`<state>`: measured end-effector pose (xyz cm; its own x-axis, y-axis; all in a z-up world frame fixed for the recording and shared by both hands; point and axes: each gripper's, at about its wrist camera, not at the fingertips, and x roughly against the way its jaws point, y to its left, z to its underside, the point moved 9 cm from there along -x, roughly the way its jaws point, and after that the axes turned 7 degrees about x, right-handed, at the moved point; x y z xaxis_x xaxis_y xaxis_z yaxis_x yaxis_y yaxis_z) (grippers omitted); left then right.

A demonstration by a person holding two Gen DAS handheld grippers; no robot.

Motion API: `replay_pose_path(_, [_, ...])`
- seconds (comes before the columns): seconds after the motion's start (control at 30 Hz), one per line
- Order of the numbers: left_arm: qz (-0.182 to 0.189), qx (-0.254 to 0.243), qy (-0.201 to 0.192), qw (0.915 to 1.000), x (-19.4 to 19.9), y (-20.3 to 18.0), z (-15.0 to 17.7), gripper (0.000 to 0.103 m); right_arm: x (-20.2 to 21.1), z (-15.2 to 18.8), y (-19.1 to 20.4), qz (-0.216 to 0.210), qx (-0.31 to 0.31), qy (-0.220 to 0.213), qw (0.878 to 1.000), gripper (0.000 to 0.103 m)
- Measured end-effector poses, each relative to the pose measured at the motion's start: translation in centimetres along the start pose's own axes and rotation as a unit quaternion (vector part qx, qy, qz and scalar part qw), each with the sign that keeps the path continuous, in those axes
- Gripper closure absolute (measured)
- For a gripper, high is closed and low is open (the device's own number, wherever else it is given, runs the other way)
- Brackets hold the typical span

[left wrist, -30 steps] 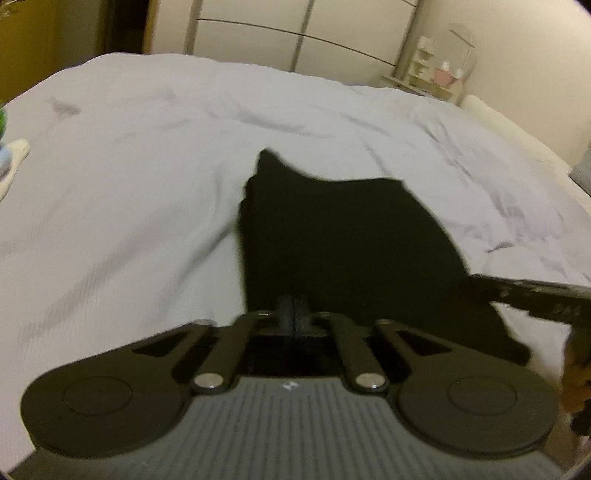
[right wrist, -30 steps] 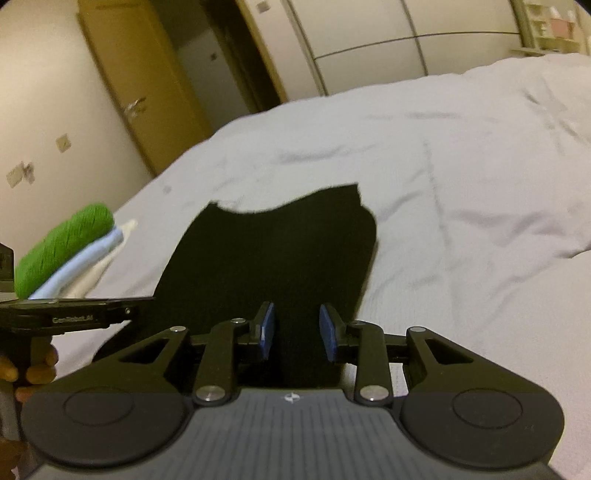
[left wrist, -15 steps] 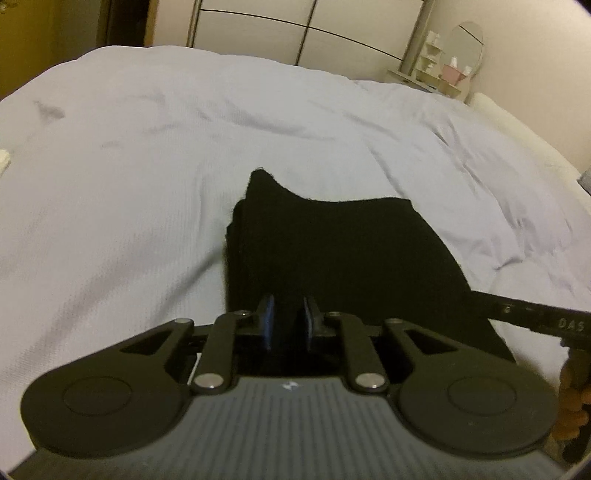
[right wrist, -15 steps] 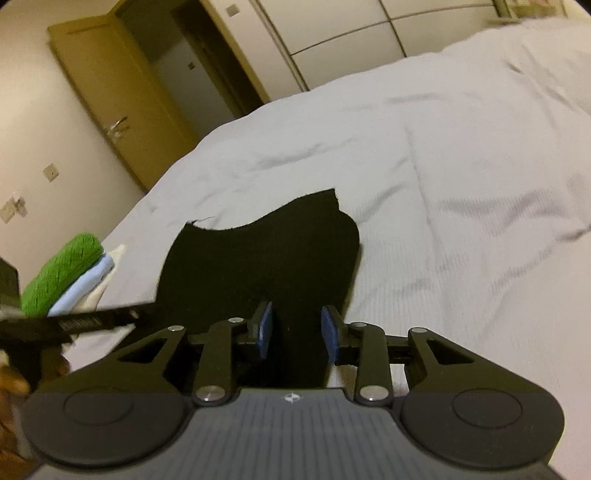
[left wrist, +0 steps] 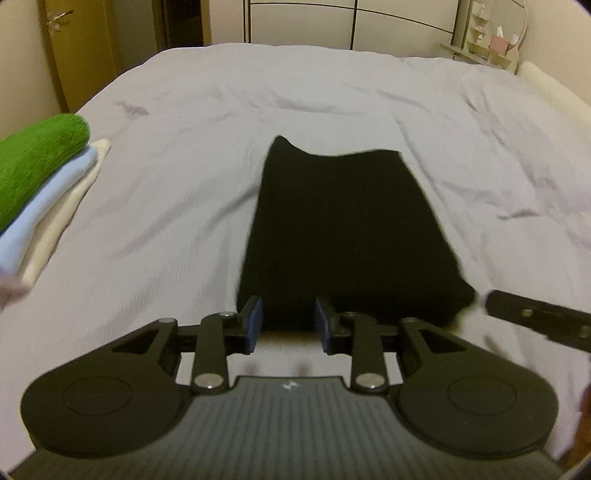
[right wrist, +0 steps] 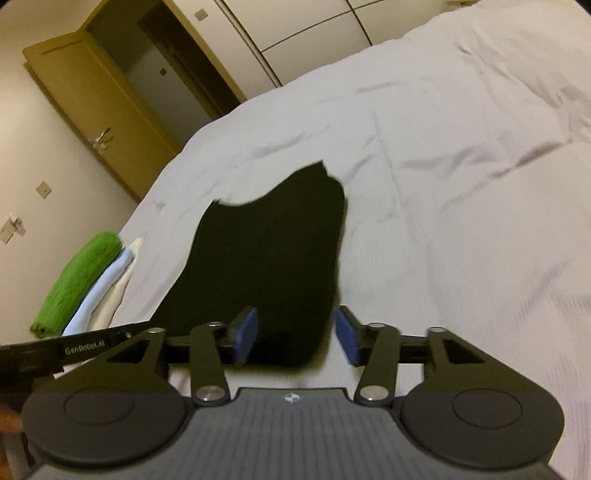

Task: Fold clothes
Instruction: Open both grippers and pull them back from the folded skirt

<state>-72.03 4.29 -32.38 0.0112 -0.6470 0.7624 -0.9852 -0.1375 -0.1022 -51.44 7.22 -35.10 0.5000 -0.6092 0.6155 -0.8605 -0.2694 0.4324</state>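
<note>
**Both claws opening at the near edge of the folded black garment**

A wide bed with a wrinkled pale lilac cover fills both views; a brown wooden door stands open behind it, beside white wardrobe panels.

The folded black knit garment lies flat on the cover, its far edge wavy with one raised corner.

The left claw has its blue-padded jaws parting, with the garment's near edge just beyond the tips and nothing pressed between them. The right claw is opening wider; the garment's near corner sits between its pads, which stand clear of the cloth.

A stack of folded clothes, green over light blue over cream, rests at the bed's left edge, well apart from the garment. Bare cover stretches right and beyond.
</note>
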Motion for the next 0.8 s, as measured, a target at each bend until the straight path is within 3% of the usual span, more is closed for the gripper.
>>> replay_pose_path(0.13, [-0.007, 0.003, -0.014, 0.9999, 4.9, -0.9, 2.6, 0.071, 3.4, 1.9, 1.8, -0.010, 0.009, -0.002, 1.000, 0.043])
replay_pose_path(0.23, [-0.018, 0.006, -0.032, 0.9993, 8.5, -1.4, 4.2, 0.070, 6.1, 2.7, 2.8, -0.011, 0.020, -0.008, 1.000, 0.028])
replay_pose_path(0.43, [-0.039, 0.013, -0.057, 0.9975, 13.8, -2.5, 7.4, 0.068, 10.6, 4.4, 4.4, 0.009, 0.085, -0.020, 0.996, 0.017])
replay_pose_path(0.63, [-0.043, 0.005, -0.068, 0.9967, 17.0, -3.7, 9.9, 0.065, 14.2, 6.4, 5.3, 0.024, 0.128, -0.031, 0.991, 0.015])
replay_pose_path(0.8, [-0.023, 0.003, -0.068, 0.9974, 17.9, -3.6, 11.0, 0.062, 15.8, 7.6, 6.0, 0.044, 0.128, -0.040, 0.990, 0.014])
